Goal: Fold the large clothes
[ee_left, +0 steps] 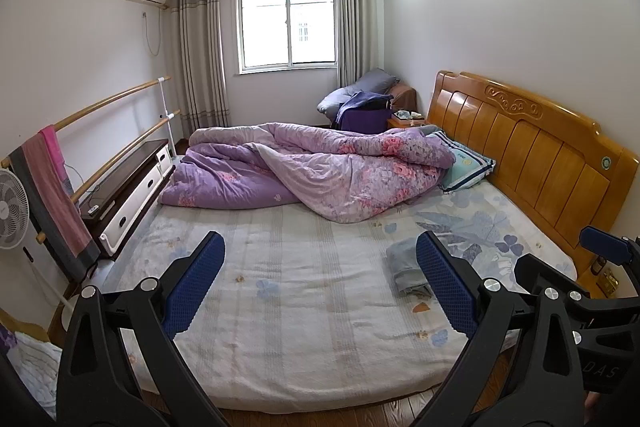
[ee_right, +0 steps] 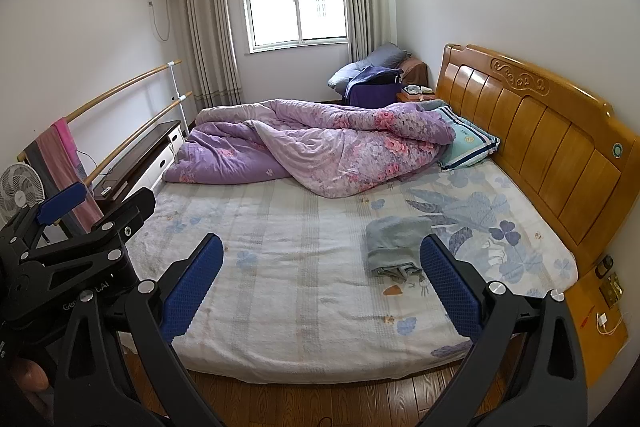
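Both grippers spread wide, holding nothing, raised above the near edge of the bed [ee_left: 304,307].

Left gripper [ee_left: 320,251] and right gripper [ee_right: 322,251] empty; folded grey-blue garment [ee_right: 394,243] lying on the sheet near the headboard [ee_right: 540,131], apart from the purple quilt [ee_right: 320,151].

Left gripper [ee_left: 320,283] fingers spread, folded grey garment [ee_left: 404,267] on bed [ee_left: 300,327]
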Action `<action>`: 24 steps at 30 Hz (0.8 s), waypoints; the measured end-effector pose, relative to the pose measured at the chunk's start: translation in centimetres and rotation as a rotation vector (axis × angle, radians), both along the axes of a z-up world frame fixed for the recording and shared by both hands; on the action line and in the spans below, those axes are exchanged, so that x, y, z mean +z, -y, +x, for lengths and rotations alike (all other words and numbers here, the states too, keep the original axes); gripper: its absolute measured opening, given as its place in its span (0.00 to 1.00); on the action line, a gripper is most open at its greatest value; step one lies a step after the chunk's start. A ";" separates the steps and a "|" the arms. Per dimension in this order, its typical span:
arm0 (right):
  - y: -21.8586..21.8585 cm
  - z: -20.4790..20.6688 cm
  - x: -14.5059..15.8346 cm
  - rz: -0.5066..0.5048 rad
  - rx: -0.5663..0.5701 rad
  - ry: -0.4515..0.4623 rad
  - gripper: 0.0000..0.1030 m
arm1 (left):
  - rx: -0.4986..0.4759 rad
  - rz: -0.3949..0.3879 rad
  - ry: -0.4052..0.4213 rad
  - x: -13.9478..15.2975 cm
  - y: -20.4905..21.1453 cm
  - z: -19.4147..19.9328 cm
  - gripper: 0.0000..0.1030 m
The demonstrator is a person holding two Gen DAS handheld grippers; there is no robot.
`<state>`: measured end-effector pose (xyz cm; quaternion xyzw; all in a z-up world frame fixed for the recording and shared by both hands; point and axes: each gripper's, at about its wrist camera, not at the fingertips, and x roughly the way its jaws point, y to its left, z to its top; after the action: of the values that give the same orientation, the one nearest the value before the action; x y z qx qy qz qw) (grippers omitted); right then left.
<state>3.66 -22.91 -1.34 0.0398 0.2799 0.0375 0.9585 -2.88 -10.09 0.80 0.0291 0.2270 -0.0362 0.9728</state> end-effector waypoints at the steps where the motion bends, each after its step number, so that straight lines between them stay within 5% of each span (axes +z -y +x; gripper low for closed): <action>1: 0.0 0.0 0.0 0.000 0.000 -0.001 0.93 | 0.000 0.001 -0.002 0.0 0.0 0.0 0.94; 24: 2.0 0.0 -0.3 -0.003 0.022 -0.029 0.93 | 0.021 0.001 -0.035 -1.1 3.2 1.2 0.94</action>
<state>3.67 -24.94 -1.65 0.0359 0.2944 0.0473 0.9538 -1.64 -13.28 -0.34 0.0265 0.2442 -0.0263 0.9690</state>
